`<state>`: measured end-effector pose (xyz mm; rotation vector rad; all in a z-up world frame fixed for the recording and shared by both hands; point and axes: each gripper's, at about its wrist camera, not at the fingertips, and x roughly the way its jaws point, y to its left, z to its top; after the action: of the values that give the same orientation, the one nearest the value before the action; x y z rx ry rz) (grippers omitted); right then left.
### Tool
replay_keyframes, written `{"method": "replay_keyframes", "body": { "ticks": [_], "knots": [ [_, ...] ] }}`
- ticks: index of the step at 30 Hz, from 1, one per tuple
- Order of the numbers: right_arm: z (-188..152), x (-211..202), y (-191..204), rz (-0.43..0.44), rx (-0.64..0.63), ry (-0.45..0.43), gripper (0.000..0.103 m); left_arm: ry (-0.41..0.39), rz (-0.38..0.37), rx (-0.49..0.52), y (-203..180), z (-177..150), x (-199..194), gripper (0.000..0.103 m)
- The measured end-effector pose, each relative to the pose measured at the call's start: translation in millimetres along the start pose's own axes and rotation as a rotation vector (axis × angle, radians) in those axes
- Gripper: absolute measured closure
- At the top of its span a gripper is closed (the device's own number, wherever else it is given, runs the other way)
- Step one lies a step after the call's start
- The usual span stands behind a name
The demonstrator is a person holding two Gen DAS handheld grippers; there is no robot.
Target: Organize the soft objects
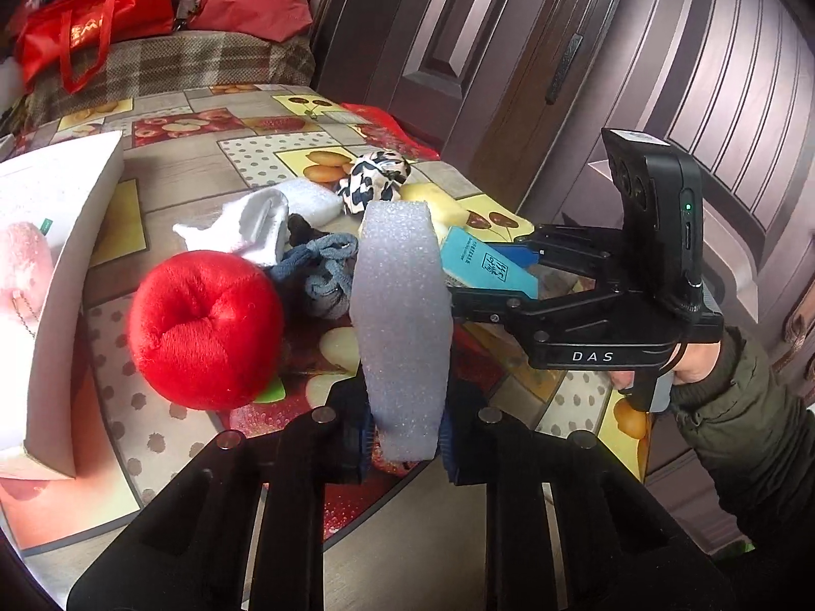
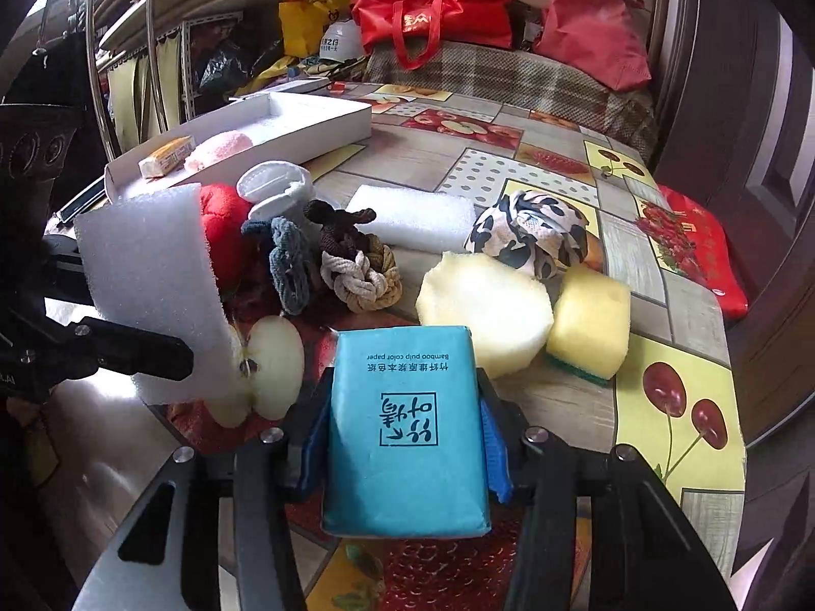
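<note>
Right now my left hand-held gripper [image 1: 405, 438] is clamped on a white foam slab [image 1: 402, 326], held upright above the near edge of the tabletop [image 1: 168, 163], and my right hand-held gripper [image 2: 405, 450] grips a blue tissue pack [image 2: 405, 433] between its blue pads [image 2: 494, 450]. Crowding the foam slab on its left is a red plush ball [image 1: 206, 328]; behind it lie a white sock [image 1: 244, 229], a blue-grey knitted cord [image 1: 326, 275] and a black-and-white patterned cloth ball [image 1: 377, 181]. Ahead of the tissue pack sit a pale yellow foam piece [image 2: 484, 313] touching a yellow sponge [image 2: 588, 326], with a braided rope knot [image 2: 364, 280] and a flat white foam pad [image 2: 417, 216] further back. A white open box [image 2: 305, 125] stands toward the far left edge of the tabletop, holding a pink fluffy item [image 2: 219, 150] and a small yellow packet [image 2: 168, 155]. Open room is mostly along the right edge, on the fruit-print oilcloth. Beyond the far edge, a plaid-covered seat [image 2: 509, 76] carries red bags [image 2: 433, 12]; dark wooden panelling [image 1: 560, 51] runs alongside.
</note>
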<state>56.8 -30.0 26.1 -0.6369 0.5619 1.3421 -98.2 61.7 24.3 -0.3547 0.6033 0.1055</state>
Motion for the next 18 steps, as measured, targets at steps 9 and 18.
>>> {"method": "replay_keyframes", "body": {
  "ticks": [9,18],
  "knots": [
    [0,-44,-1,-0.104,0.150,-0.285,0.053,-0.198,0.191,0.122,11,-3,-41,0.084],
    [22,-31,27,-0.184,0.226,-0.384,0.053,-0.360,0.479,0.082,74,-16,-94,0.083]
  ]
}}
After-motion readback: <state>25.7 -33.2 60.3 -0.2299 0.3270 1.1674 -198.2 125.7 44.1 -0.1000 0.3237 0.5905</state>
